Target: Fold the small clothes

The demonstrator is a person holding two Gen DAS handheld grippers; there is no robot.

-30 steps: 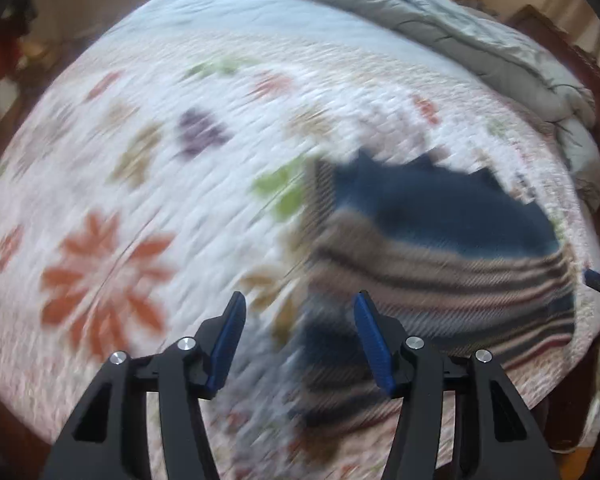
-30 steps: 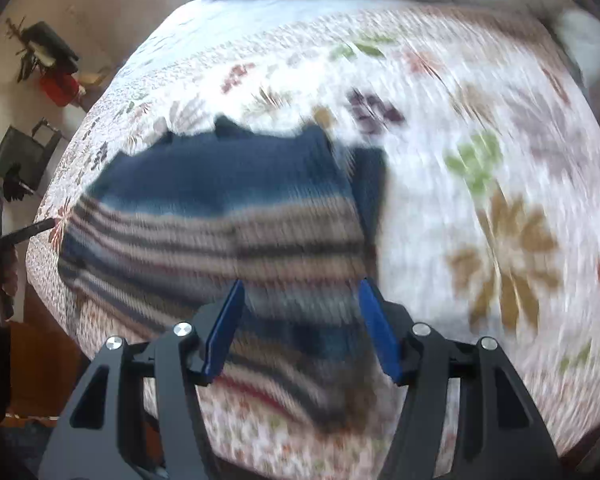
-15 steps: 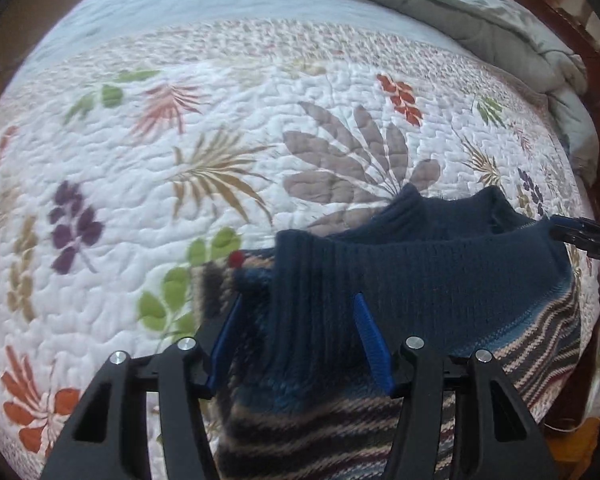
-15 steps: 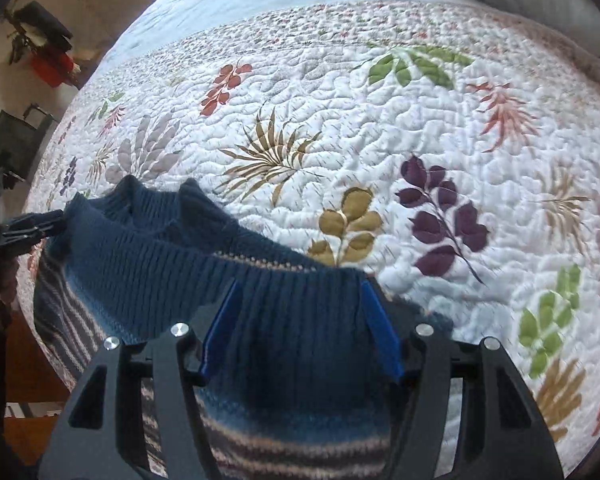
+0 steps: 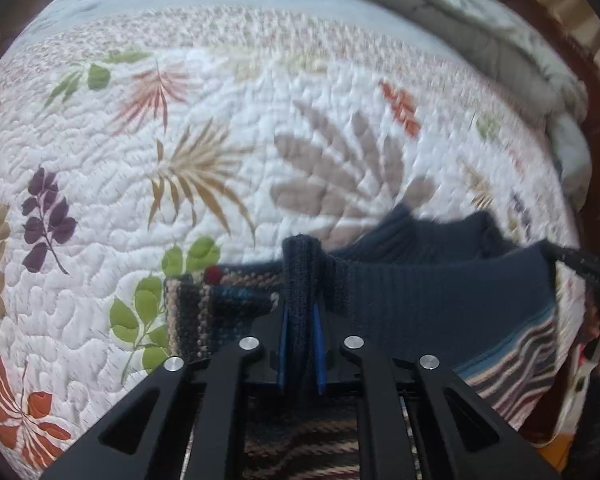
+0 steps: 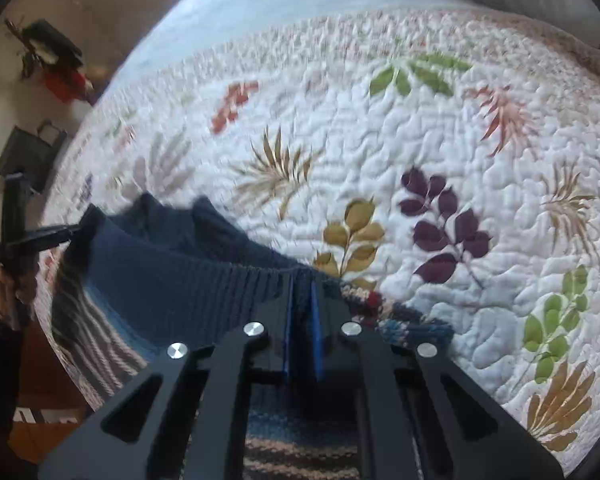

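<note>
While the sweater [image 5: 440, 304] is lying at the near edge of the bed's leaf-print quilt [image 5: 228, 128], you are holding its navy ribbed top edge at both ends. Starting at the left, your left tongs [image 5: 300, 332] are pinched tight on a bunched fold of that navy edge, just beside the sweater's striped sleeve end. From there the edge is running rightward, stretched across to your right tongs [image 6: 302, 332], which are clamped on its other corner, a second striped sleeve end poking out just right of them. So the sweater's long axis is lying across you, tongs to tongs, with its striped body hanging below and the open quilt beyond the sweater. Judging by that, neither hand is nearer; the fold is likely calling for both moving forward together.
</note>
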